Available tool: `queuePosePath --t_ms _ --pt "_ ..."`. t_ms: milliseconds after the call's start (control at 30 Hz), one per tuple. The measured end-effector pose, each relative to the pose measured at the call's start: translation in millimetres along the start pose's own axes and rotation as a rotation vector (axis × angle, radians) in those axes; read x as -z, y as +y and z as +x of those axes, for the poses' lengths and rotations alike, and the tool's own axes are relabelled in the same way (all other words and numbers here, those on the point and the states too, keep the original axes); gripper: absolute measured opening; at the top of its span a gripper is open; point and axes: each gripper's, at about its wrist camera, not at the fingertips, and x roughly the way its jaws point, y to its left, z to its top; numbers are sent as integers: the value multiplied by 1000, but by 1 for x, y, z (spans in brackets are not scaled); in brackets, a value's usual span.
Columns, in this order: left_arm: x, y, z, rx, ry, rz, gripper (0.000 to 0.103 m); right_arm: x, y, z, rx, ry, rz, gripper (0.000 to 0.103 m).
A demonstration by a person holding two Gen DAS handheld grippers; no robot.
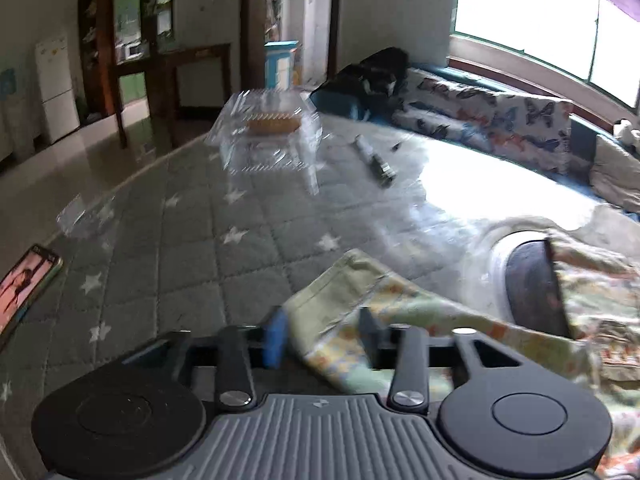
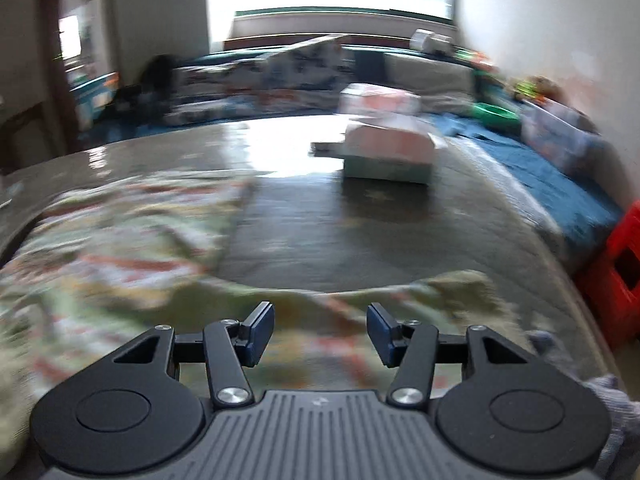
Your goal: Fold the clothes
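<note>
A pale green patterned garment (image 1: 400, 308) lies on the table under a clear cover; its dark neck opening (image 1: 532, 284) shows at the right. My left gripper (image 1: 322, 334) is open, its fingers standing either side of the garment's near corner, which lies between them. In the right wrist view the same garment (image 2: 132, 240) spreads blurred across the left and near side. My right gripper (image 2: 320, 330) is open and empty, just above the garment's near edge.
A phone (image 1: 24, 288) lies at the table's left edge. A clear plastic box (image 1: 272, 128) and a small tube (image 1: 374, 156) stand further back. A tissue box (image 2: 390, 152) sits mid-table, a sofa with butterfly cushions (image 1: 492, 120) behind, and a red stool (image 2: 616, 268) at right.
</note>
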Motion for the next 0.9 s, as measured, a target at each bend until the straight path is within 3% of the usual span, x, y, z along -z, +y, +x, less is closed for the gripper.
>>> queuePosePath --t_ms 300,467,633,767,867,900 --pt "20 -77 -40 294 -3 241 56 -1 101 -32 -377 23 -219 38" --pt "45 -131 -45 456 32 378 53 11 143 -44 -501 61 -328 35" --pt "66 -162 -46 535 53 489 42 27 168 -53 -548 77 -412 32" --pt "76 -167 -47 574 72 507 37 35 177 -50 -543 89 -443 30" --pt "84 -171 -49 598 77 549 37 41 181 -44 -507 86 -454 22" --pt "87 -171 -49 604 78 564 37 41 180 -44 -504 86 -449 15"
